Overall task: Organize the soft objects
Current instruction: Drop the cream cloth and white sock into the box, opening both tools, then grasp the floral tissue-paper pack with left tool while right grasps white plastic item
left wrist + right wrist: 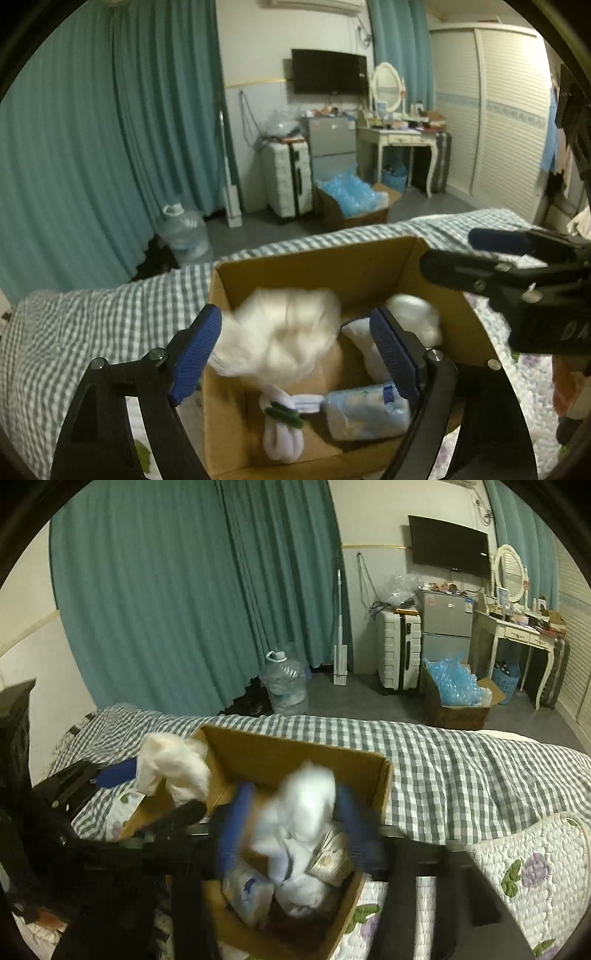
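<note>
Nearest to me, my left gripper [295, 354] is spread wide over the cardboard box [373, 266], and a fluffy white bundle [280, 332] sits blurred between its blue pads [195, 354]. I judge it loose or dropping, since neither pad visibly presses it. My right gripper [291, 830] is also over the box, with a white soft item [306, 805] between its jaws. That view is badly smeared, so I cannot tell whether the jaws are clamped on it or parted.

Inside the box lie a pair of white socks [280, 424] joined by a green clip [284, 411], a pale blue tissue pack [365, 410] just beside them, and another white rolled piece [413, 317] against the far right wall.

Handling assessment: everything here looks light, compressible and unbreakable. The fluffy bundle will sag and shed grip if pinched at a loose edge, so take it across its thickest middle. The tissue pack's film looks slippery and should be gripped across its narrow sides.

The box rests on the checked bedspread [110, 314]. Beyond are teal curtains [110, 129], a water jug [184, 229], a white suitcase [288, 177] and a wall television [328, 72].
</note>
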`<state>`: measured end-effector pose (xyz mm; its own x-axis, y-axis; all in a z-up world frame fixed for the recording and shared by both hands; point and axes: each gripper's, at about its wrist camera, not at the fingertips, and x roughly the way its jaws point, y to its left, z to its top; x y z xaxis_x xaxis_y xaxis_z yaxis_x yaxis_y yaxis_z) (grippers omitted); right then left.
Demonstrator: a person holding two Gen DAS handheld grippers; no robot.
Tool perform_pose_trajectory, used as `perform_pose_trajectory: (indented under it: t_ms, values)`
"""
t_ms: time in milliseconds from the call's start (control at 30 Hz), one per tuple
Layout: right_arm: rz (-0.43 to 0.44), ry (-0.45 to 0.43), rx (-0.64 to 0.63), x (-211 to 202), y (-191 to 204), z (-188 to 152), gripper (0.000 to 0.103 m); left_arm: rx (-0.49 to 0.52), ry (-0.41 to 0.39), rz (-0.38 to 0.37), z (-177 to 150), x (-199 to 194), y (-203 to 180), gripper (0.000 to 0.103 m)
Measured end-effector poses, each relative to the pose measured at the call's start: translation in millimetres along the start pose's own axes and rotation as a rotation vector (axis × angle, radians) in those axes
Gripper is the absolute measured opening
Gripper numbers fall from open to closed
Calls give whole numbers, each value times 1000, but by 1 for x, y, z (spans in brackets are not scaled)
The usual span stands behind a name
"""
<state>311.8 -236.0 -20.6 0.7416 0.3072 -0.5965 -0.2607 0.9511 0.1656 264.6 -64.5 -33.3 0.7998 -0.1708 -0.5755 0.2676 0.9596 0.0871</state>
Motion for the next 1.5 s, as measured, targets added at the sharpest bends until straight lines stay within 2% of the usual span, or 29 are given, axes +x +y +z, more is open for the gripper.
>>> perform_pose_trajectory:
  t_ms: [133, 233, 367, 433, 533, 700, 800, 933, 1033, 1133, 1200, 1333, 1500]
  values:
    - [-11, -25, 36, -11, -8, 1, 87, -12, -3, 16, 4, -15, 0, 84]
    - [-32, -49, 46, -34, -10, 6, 88, -18, -41, 30, 11, -50, -1, 84]
    - [-54, -84, 30, -85, -4, 15, 92, -19, -102, 56, 26, -101, -3, 84]
    - [-82, -102, 13, -117, 1, 18, 96, -23, -126, 54, 31, -125, -2, 93]
    - [-138, -126, -26, -165, 11, 20, 99, -27, -165, 67, 33, -165, -2, 93]
    - [-181, -108, -74, -228, 23, 9, 101, -60, -175, 78, 19, -210, -2, 93]
    - [-188, -83, -84, -243, 25, -8, 101, -73, -173, 91, -1, -220, -3, 93]
    - [-185, -33, -82, -238, 24, -49, 101, -73, -129, 95, -40, -214, -16, 93]
    - [-187, 32, -67, -213, 16, -90, 101, -93, -79, 72, -72, -192, -25, 93]
    - [-172, 124, -41, -176, 5, -131, 101, -120, -22, 50, -90, -165, -32, 93]
    - [-192, 179, -38, -151, -3, -152, 100, -122, 25, 54, -101, -144, -36, 93]
    - [-232, 276, -53, -108, -19, -184, 91, -135, 55, 83, -123, -119, -36, 93]
    - [-259, 349, 22, -77, -41, -204, 76, -160, 120, 89, -151, -95, -21, 93]
